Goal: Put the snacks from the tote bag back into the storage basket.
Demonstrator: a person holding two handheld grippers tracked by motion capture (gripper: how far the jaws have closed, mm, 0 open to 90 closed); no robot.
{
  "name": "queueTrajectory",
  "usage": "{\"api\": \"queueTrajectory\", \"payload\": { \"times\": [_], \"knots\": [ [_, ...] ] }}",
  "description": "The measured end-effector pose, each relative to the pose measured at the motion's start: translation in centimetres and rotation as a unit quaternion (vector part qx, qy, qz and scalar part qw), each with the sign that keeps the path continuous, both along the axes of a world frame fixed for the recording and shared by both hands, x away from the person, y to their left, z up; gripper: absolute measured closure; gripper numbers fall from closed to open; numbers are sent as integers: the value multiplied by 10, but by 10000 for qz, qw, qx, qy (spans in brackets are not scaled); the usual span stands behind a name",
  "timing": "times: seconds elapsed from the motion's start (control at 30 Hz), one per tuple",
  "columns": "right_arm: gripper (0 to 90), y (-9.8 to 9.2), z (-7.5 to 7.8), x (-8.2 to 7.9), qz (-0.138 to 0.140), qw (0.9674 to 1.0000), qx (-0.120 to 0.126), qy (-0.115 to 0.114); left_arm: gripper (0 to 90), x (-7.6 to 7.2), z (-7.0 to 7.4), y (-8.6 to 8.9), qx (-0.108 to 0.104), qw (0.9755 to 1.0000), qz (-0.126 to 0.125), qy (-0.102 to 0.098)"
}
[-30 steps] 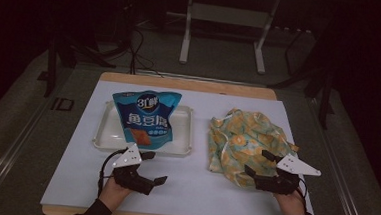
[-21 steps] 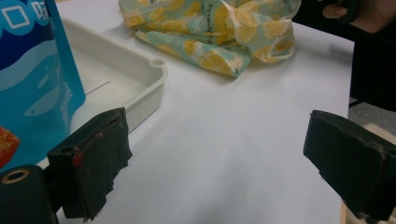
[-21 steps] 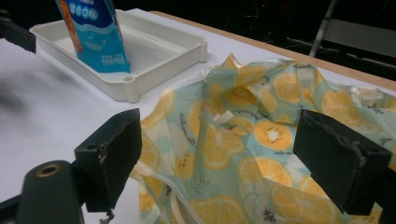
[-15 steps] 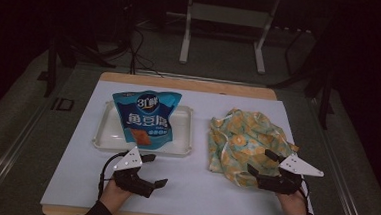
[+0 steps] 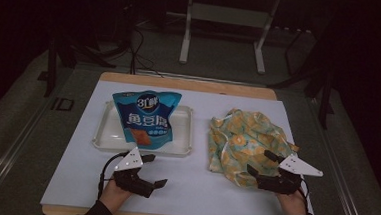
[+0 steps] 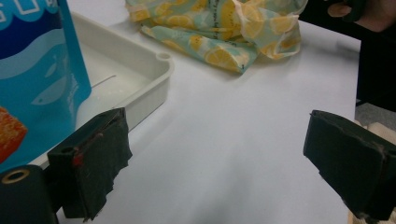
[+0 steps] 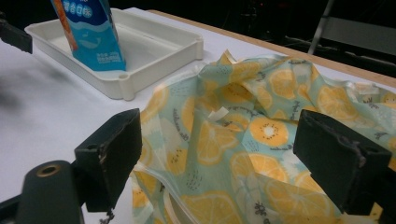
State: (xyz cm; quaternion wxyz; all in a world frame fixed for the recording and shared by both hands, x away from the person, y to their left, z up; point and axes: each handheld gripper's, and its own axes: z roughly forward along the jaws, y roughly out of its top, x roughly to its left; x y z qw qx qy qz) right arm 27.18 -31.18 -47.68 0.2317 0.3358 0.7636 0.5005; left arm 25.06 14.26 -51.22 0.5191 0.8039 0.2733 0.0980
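on the white-covered table [image 5: 188, 187], toward its left half, sits a shallow white plastic tray [image 5: 104, 135] with rounded corners. a blue snack pouch [image 5: 145, 117] printed with white lettering and an orange picture stands inside that tray, leaning toward the tray's far edge, its base on the tray floor near the near rim. in the left gripper view the pouch's blue face fills the upper left, with the tray's near right corner just beside it.

toward the right half of the table lies a crumpled soft bag of pale green material printed with yellow lemon slices [image 5: 241, 138], well apart from the tray, with bare white surface between them. its near folds reach toward the table's near right corner.

the left gripper [image 5: 153, 171], black with a grey three-cornered plate on top, is held by a hand [image 5: 115, 195] near the table's near edge, just in front of the tray's near rim. its jaws stand wide apart with nothing between them but bare table; in the left gripper view, one pad sits close to the tray's near wall, though contact cannot be told.

the right gripper [image 5: 259, 162], also black with a grey plate, is held by the other hand [image 5: 293, 204] near the near right corner. its jaws are spread wide, and in the right gripper view the lemon-print bag lies between and beyond them; whether either pad touches the material cannot be told. a wooden strip of tabletop [image 5: 190, 83] shows along the far edge.
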Motion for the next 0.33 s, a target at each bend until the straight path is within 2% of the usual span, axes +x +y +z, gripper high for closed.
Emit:
{"api": "queueTrajectory", "payload": {
  "times": [0.33],
  "knots": [
    [156, 0, 0, 0, 49, 10000, 63, 28, 78, -1, 0, 0, -39, 10000, -27, -81]
  ]
}}
